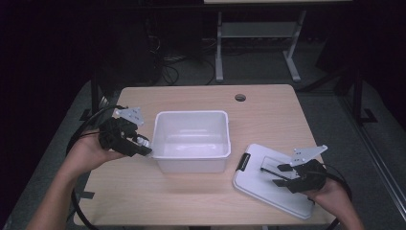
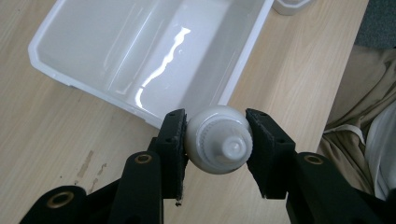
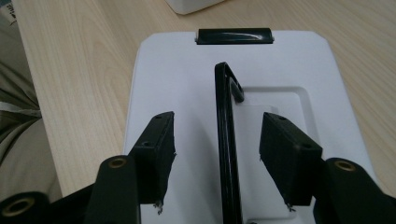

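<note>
A small white bottle [image 2: 218, 139] with a ribbed cap facing the camera sits clamped between the pads of my left gripper [image 2: 215, 140]. In the high view that gripper [image 1: 142, 145] hovers at the left wall of an empty white plastic bin [image 1: 191, 114]; the bin [image 2: 140, 70] lies just beyond the bottle. A white lid [image 1: 268, 189] lies flat on the table at the right. Its thin black handle [image 3: 226, 135] stands upright between the jaws of my right gripper [image 3: 218, 128], which is open, with a gap on either side of the handle. The right gripper [image 1: 282, 173] rests low over the lid [image 3: 187, 70].
A black latch [image 3: 233, 36] sits on the lid's far edge, toward the bin. The wooden table [image 1: 268, 115] has a cable hole [image 1: 240, 97] at the back. Black cables trail off both hands. A desk frame [image 1: 219, 48] stands behind the table.
</note>
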Tool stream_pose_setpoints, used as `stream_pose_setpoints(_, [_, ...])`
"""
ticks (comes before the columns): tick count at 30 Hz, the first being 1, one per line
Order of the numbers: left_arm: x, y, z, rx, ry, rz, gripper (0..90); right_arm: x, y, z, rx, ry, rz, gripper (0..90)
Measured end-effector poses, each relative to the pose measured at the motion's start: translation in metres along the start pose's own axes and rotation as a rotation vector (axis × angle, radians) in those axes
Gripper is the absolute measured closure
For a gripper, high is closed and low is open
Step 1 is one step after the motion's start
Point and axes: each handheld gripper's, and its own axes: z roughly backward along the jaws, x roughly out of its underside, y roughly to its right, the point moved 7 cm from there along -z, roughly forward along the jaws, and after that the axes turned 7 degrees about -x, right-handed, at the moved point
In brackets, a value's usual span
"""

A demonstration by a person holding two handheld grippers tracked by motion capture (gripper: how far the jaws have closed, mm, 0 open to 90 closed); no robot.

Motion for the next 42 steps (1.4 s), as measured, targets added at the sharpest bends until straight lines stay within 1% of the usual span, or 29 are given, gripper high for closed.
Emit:
stream_pose_setpoints(5, [-0.005, -0.003, -0.001, -0.004, -0.005, -0.007, 59.7, 0.0, 0.0, 0.0, -0.001, 0.001, -0.001, 44.7])
stream_pose_setpoints(21, [-0.012, -0.014, -0.012, -0.001, 0.006, 0.003, 59.7, 0.0, 0.002, 0.002, 0.002, -0.003, 0.005, 44.8])
stream_pose_setpoints(25, [-0.013, -0.015, -0.017, 0.002, 0.003, 0.004, 59.7, -0.001, 0.001, 0.002, -0.002, -0.001, 0.0, 44.7])
stream_pose_setpoints(28, [-0.013, -0.016, -0.019, 0.001, 0.007, 0.004, 59.7, -0.002, 0.002, 0.002, 0.003, -0.005, 0.008, 44.8])
stream_pose_setpoints(42, [-0.017, -0.017, -0.028, 0.002, -0.001, -0.003, 59.7, -0.001, 0.002, 0.0, -0.001, -0.006, 0.012, 44.9])
